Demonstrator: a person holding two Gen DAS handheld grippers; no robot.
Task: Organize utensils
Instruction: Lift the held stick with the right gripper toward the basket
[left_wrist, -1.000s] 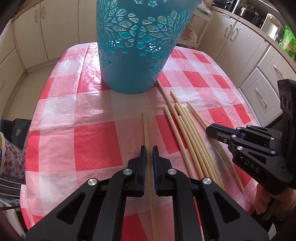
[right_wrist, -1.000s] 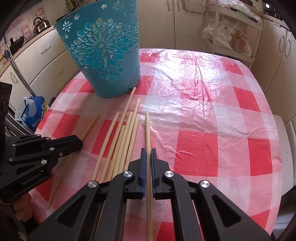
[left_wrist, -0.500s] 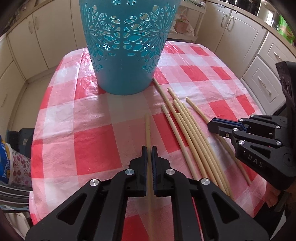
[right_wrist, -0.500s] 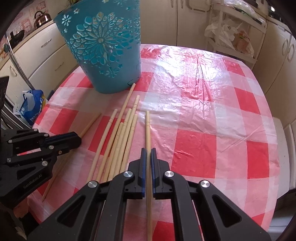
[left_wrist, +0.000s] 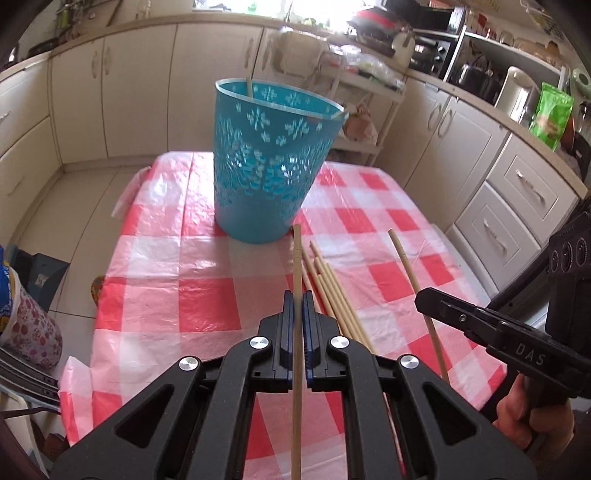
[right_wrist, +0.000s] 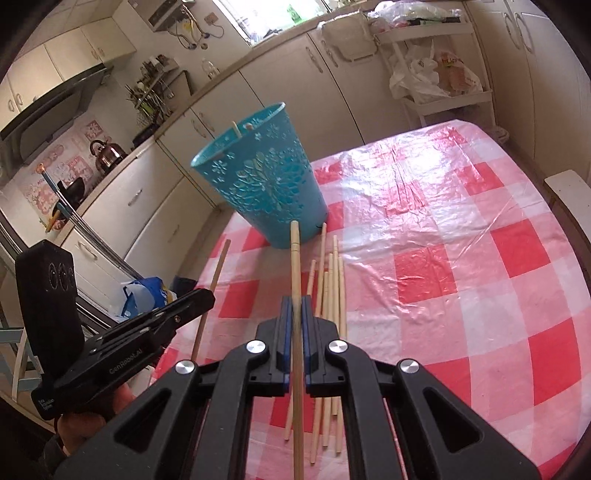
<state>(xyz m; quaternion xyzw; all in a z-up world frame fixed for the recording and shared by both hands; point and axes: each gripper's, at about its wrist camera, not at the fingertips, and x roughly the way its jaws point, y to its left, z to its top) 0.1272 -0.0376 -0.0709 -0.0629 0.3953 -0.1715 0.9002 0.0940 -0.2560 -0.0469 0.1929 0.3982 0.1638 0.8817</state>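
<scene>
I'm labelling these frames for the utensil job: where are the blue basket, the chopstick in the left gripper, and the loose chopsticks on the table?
blue basket (left_wrist: 266, 177): left wrist view, front wall.
chopstick in the left gripper (left_wrist: 296, 258): left wrist view, shaft beyond the pads.
loose chopsticks (right_wrist: 330, 288): right wrist view, middle of the bundle.

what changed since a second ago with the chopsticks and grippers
Both grippers lifted off the checked tablecloth, each carrying its wooden chopstick: left gripper with one, right gripper with another. The grips were already closed. The blue perforated plastic bin and loose chopsticks stayed put.
</scene>
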